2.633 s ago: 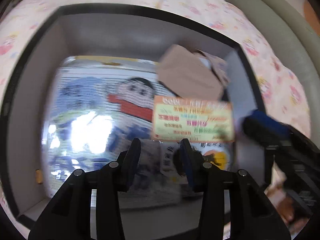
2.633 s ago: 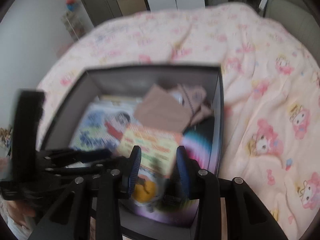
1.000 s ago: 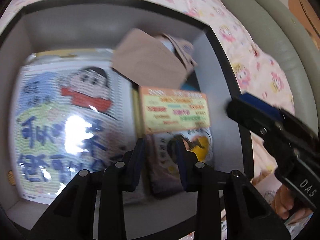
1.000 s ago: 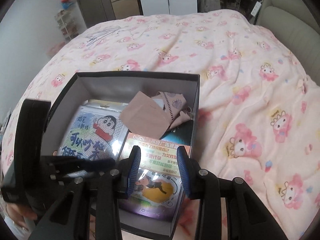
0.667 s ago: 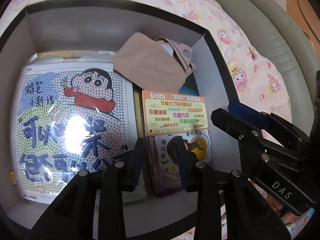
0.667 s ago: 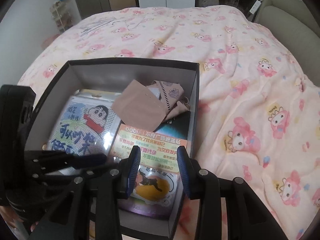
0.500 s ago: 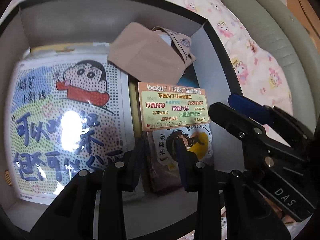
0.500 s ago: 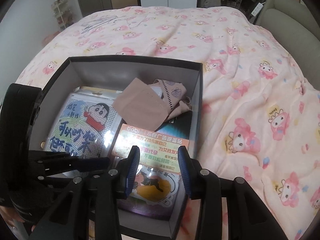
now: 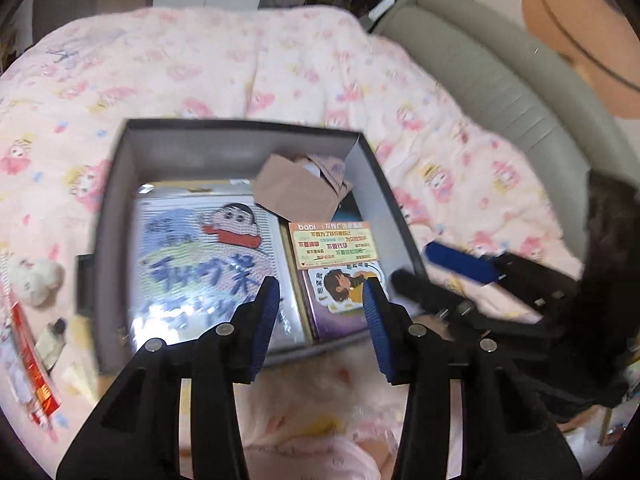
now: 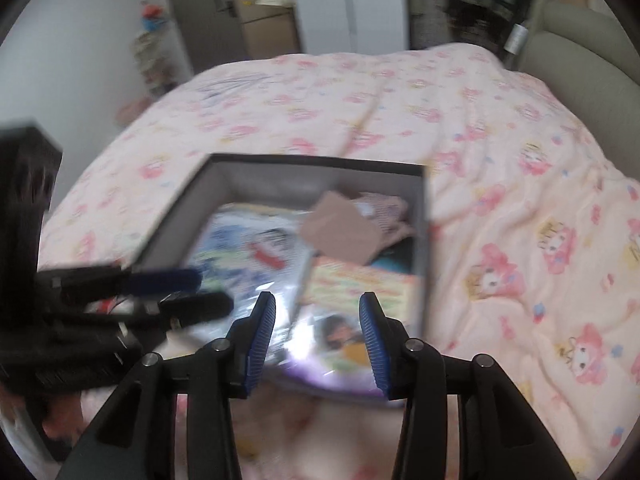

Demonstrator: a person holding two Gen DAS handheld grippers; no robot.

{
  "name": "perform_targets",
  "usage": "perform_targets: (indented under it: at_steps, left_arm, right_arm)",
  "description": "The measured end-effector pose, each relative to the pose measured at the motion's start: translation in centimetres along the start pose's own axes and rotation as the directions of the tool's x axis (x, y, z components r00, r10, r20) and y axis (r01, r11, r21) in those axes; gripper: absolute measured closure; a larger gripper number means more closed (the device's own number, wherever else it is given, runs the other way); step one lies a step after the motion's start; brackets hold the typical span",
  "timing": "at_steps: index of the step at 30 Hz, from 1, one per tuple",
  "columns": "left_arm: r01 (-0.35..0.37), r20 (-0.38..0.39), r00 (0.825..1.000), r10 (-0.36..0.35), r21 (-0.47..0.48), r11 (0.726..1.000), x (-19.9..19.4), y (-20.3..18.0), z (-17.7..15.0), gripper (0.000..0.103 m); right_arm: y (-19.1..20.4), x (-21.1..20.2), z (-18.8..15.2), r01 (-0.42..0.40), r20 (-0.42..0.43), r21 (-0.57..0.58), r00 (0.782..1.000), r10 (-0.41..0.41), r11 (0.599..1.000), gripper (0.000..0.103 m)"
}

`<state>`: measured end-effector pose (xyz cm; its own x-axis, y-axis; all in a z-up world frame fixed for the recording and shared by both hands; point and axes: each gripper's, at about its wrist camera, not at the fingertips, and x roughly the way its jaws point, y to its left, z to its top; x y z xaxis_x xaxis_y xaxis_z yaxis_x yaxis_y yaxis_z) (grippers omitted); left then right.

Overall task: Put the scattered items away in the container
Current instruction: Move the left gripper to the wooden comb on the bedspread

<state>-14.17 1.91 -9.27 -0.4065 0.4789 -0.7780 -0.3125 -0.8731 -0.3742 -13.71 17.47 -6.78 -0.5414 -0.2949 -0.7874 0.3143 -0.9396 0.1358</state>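
4 flat items (image 9: 208,264) fill the dark box (image 9: 120,184) on the bedspread (image 9: 280,68).

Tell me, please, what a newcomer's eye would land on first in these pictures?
Probably the dark open box in the middle of the pink cartoon-print bedspread, with a large glossy cartoon-boy sheet filling its left side. Beside that lie a yellow "babi" card and, at the back, a crumpled brown paper piece. Both claws, left and right, hang open and empty in the foreground.
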Motion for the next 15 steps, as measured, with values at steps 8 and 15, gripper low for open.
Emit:
perform_targets:
  at_steps: [8,15]
  left_arm:
    - [-0.085,0.098,0.991,0.088,-0.036,0.996,-9.7,4.6,-3.0,0.059]
    - [-0.153,-0.022,0.988,0.152,-0.200,0.968,-9.9,15.0,-6.8,0.059]
  right_arm:
    - [11.2,-0.4,-0.1,-0.193,-0.036,-0.162,0.981,0.189,0.968,0.064]
    - [16.8,4.9,-2.1,-0.336,-0.212,-0.149,0.930,0.301,0.930,0.064]
